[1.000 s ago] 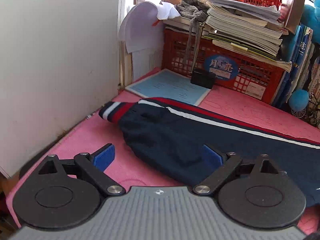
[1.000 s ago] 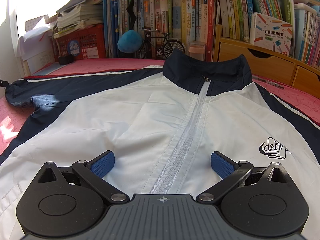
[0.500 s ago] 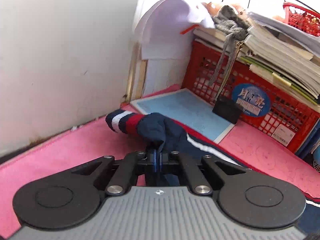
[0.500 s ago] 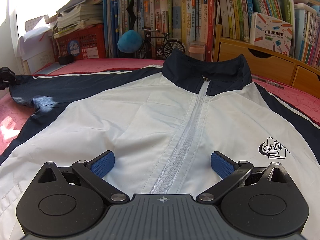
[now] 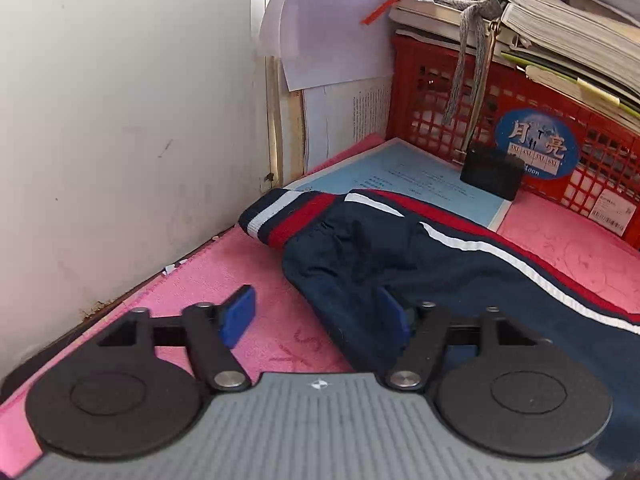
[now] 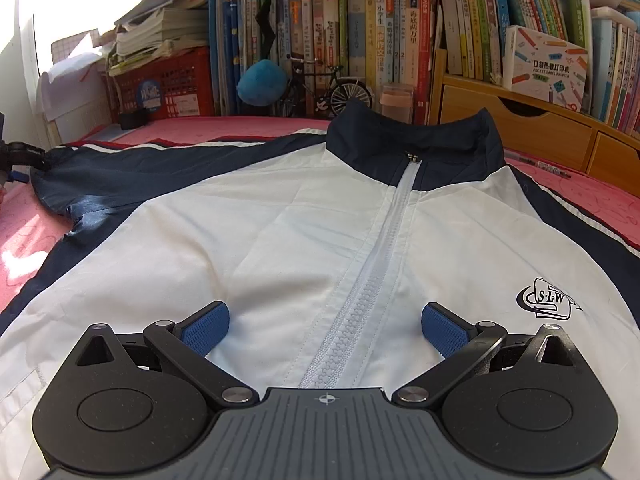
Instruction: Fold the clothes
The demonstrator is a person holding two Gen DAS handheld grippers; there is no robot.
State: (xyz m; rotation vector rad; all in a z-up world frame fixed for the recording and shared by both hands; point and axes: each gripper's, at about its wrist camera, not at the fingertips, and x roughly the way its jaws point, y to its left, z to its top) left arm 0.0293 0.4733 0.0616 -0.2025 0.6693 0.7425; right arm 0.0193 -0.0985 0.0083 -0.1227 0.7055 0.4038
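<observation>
Jacket (image 6: 304,232) hem hidden under right gripper (image 6: 325,322).

- Jacket (image 6: 280,232): white front, navy collar and sleeves, white zip, black "S·L·W" logo.
- Sleeve cuff (image 5: 288,216): navy, white and red stripes.
- Mat (image 5: 276,332): pink.
- Crate (image 5: 432,96): red, blue oval label.
- Gripper pads (image 6: 442,330): blue.

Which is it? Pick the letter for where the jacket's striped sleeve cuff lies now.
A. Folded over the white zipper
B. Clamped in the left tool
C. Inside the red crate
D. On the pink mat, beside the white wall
D: the striped sleeve cuff lies flat on the pink mat next to the white wall, clear of the open left tool.
</observation>
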